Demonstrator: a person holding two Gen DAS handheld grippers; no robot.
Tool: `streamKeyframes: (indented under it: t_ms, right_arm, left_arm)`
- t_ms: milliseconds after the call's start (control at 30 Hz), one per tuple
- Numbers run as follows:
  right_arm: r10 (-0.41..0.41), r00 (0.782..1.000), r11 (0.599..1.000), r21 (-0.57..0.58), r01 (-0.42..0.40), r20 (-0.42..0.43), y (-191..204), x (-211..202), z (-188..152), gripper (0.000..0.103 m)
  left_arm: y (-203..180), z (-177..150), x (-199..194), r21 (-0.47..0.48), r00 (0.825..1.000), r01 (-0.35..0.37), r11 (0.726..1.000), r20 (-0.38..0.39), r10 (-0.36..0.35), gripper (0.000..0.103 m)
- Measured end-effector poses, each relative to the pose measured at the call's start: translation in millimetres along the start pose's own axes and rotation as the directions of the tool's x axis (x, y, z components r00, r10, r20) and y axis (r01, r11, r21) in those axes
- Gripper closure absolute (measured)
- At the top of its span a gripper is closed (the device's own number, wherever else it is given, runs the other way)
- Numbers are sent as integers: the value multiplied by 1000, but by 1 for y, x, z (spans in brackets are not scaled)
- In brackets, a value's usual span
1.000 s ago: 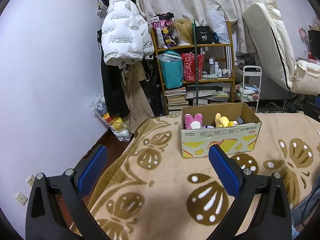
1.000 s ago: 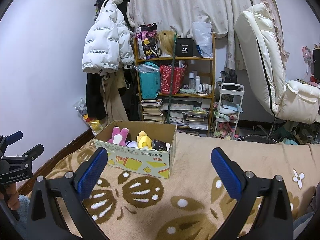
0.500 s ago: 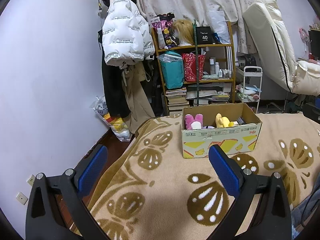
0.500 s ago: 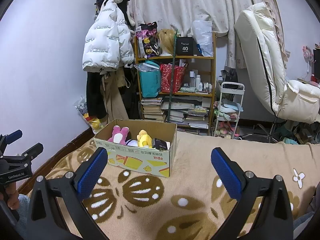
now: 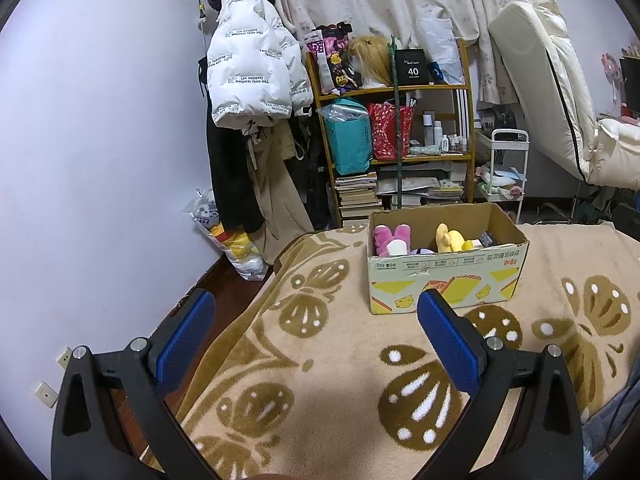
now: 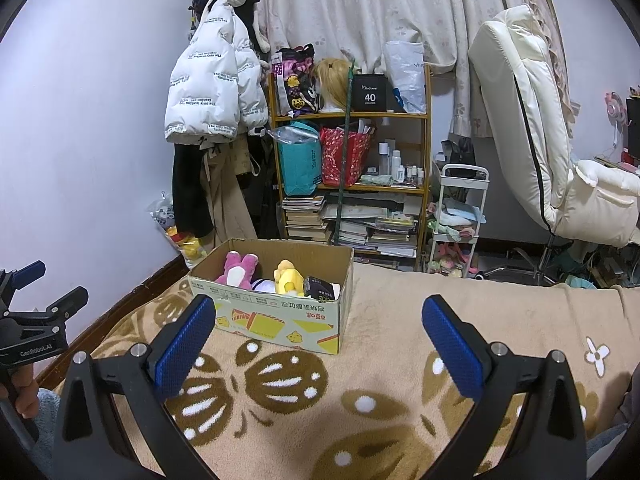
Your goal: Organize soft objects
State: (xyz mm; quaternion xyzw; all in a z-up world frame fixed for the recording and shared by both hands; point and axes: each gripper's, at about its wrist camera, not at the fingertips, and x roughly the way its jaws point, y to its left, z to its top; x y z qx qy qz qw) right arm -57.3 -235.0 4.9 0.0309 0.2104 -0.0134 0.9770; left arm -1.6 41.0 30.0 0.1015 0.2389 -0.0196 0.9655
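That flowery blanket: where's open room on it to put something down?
The tan patterned blanket lies bare right of the printed cardboard box, and between box and blue-padded fingers. The box is crowded: pink plush toy, yellow plush toy.

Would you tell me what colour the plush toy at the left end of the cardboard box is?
Pink plush toy, with a white patch; clearest in the right wrist view.

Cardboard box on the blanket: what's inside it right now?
The cardboard box holds a pink plush, a yellow plush, a dark packet and something white-purple between them. The box bottom is hidden by its walls.
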Motion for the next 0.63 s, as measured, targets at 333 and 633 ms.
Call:
streamKeyframes:
  t_ms: [333,633]
  right_arm:
    - [-1,1000,1000,0,1,0,0,0,1,0]
    - [-1,1000,1000,-2,1,-2,0,1,2,0]
  left_arm:
    - [0,0,0,2,1000,2,1000,1,-2,3]
    - [0,1,1,13,1000,10,1000,0,-10,3]
